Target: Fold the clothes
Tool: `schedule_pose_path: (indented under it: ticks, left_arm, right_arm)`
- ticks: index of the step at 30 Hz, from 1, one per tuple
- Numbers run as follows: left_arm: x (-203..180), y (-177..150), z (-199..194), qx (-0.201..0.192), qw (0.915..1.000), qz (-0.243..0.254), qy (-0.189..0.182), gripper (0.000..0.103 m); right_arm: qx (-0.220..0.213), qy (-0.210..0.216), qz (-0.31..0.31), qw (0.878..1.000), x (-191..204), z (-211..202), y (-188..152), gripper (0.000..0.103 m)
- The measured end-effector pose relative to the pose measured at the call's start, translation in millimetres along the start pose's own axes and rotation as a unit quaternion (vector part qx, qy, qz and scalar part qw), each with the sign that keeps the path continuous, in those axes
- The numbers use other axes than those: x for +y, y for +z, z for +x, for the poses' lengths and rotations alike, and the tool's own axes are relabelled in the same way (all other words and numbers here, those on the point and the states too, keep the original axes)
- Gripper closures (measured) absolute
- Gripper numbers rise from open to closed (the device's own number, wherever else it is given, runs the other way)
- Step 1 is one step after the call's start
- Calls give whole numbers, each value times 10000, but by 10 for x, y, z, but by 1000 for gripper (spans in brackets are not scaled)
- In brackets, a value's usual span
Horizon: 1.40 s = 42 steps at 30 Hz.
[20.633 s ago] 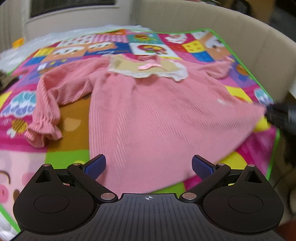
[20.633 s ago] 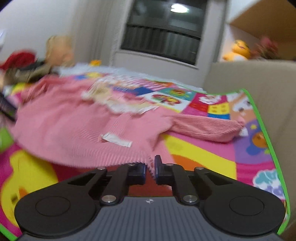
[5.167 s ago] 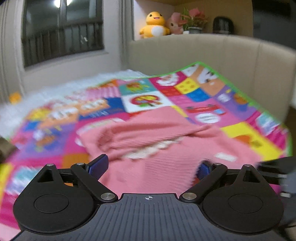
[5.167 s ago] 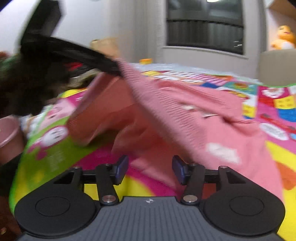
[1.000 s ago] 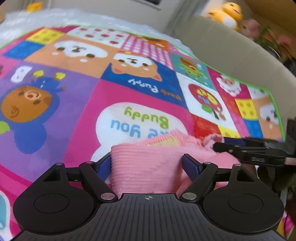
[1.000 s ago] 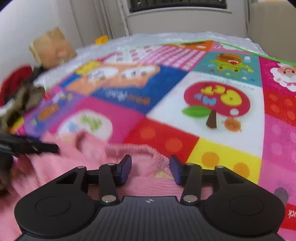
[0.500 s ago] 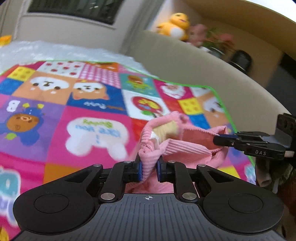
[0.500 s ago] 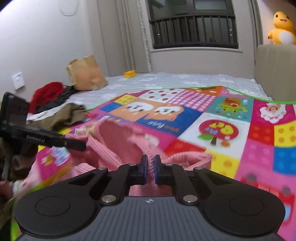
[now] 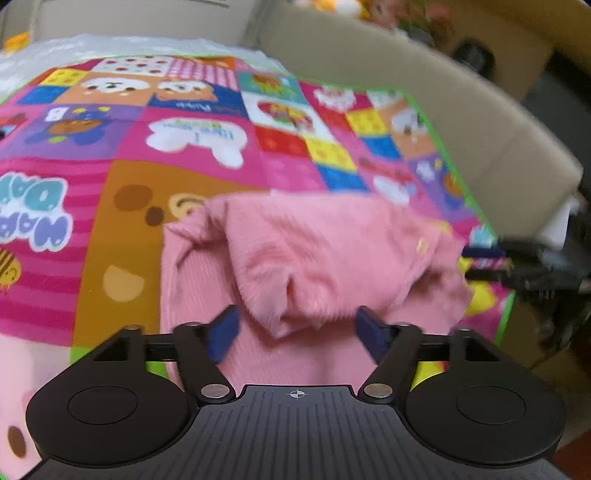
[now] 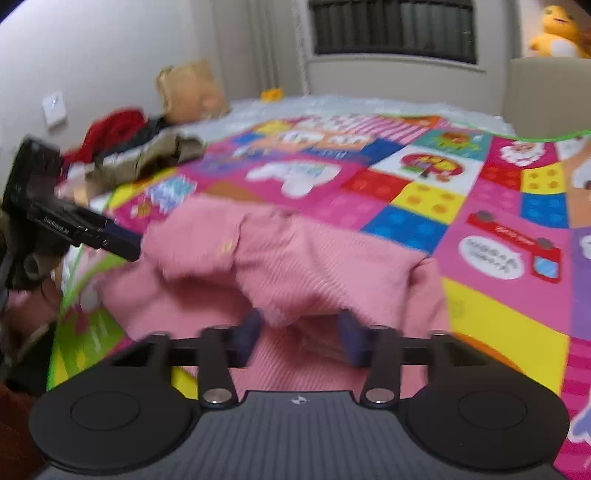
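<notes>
The pink dress [image 9: 325,254] is ribbed knit, soft and corduroy-like, lying in a bunched, folded heap on the play mat [image 9: 184,173]. In the left wrist view it fills the centre and runs down to six o'clock, with a loose flap hanging between the fingers. A small pale mark sits on the cloth toward three o'clock; it is too blurred to tell what it is. No label on the dress can be read.

The left gripper [image 9: 297,330] has its blue-padded fingers spread wide, one on each side of the hanging flap, not pinching it. The right gripper [image 10: 301,332] also stands with its fingers apart, and a fold of the dress droops between them.

The mat is a glossy patchwork of bright squares with a green edge. Its cartoon panels carry writing: large blue letters at nine o'clock in the left view, too cut off and upside down to read, and a speech-bubble panel at three o'clock in the right view, blurred. The left gripper's black body shows white lettering at nine o'clock in the right view, not legible.

Beyond the mat at twelve o'clock is a beige padded headboard [image 9: 443,110]. In the right view a heap of red and olive clothes [image 10: 129,147] lies at ten o'clock beside a tan paper bag [image 10: 188,88], and a yellow plush toy [image 10: 554,33] sits at one o'clock.
</notes>
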<state>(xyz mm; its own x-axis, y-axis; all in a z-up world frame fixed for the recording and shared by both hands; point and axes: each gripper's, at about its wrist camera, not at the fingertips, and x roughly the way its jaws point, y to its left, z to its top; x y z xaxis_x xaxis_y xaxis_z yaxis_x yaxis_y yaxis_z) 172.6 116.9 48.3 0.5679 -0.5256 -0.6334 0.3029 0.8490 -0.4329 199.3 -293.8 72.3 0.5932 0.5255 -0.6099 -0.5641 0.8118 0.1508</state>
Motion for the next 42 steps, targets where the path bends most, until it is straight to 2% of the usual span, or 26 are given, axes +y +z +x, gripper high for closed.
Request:
schedule_pose_path:
  ticks: [2, 5, 9, 12, 13, 14, 15, 16, 17, 19, 22, 25, 27, 29, 32, 33, 36, 38, 39, 40, 42]
  left_arm:
    - [82, 77, -87, -245, 9986, -413, -226, 11]
    - [188, 169, -9, -366, 9928, -1060, -410, 9]
    - [236, 130, 365, -72, 9885, -1471, -341, 9]
    - [230, 60, 591, 73, 9861, -1610, -402, 13]
    - [221, 46, 637, 66, 9864, -1597, -373, 20]
    - [214, 38, 676, 61, 9869, -1575, -349, 34]
    - [209, 48, 691, 58, 9877, -1521, -343, 44]
    - [202, 62, 695, 46, 9885, -1471, -354, 63]
    - [186, 88, 658, 1, 9888, -1433, -427, 77]
    - [110, 153, 507, -216, 9909, -1221, -523, 82]
    - [-59, 226, 165, -623, 9924, -842, -638, 83]
    - [-175, 146, -53, -708, 9927, -595, -771, 83]
    - [-198, -4, -65, -590, 9945, -499, -700, 82]
    - [-165, -203, 30, -357, 9961, -579, -568, 81]
    - [-5, -502, 232, 45, 9962, -852, -155, 81]
    - [42, -586, 289, 148, 9959, -889, -3, 81]
    - [75, -606, 229, 36, 9962, -870, 6, 80]
    - [-1, -531, 99, -146, 9981, -579, 162, 58]
    - [-43, -494, 34, -238, 9985, -423, 235, 55]
    - [-102, -456, -34, -342, 9987, -239, 290, 52]
    - [-233, -374, -153, -601, 9978, 29, 281, 46]
  right_arm:
    - [-217, -29, 353, 9991, -105, -89, 51, 35]
    - [-494, -73, 1060, 9931, -309, -52, 119, 28]
    - [-477, -154, 1906, 9804, -532, 317, 61, 27]
    - [-284, -275, 2002, 9790, -535, 636, -63, 27]
    - [-217, -270, 1963, 9799, -511, 722, -102, 32]
    - [-172, -277, 1848, 9822, -462, 777, -118, 40]
    - [-142, -292, 1683, 9852, -398, 813, -120, 61]
    - [-111, -307, 1516, 9879, -334, 848, -121, 81]
    - [-152, -338, 1362, 9900, -278, 830, -97, 86]
    - [-345, -345, 1138, 9923, -193, 698, -6, 90]
    - [-743, -46, 1046, 9917, -145, 342, 135, 91]
    - [-917, 109, 1001, 9907, -100, 92, 160, 91]
    - [-798, 94, 1041, 9913, -101, 82, 66, 91]
    - [-574, -44, 1092, 9924, -115, 169, -90, 90]
    - [-205, -509, 1044, 9930, -113, 373, -377, 87]
    - [-106, -683, 968, 9929, -101, 432, -456, 79]
    - [-118, -832, 824, 9931, -97, 433, -585, 70]
    - [-211, -896, 772, 9928, -104, 353, -572, 56]
    - [-284, -946, 764, 9922, -114, 304, -559, 42]
    - [-372, -991, 766, 9914, -122, 250, -540, 36]
    - [-587, -952, 838, 9902, -128, 150, -485, 33]
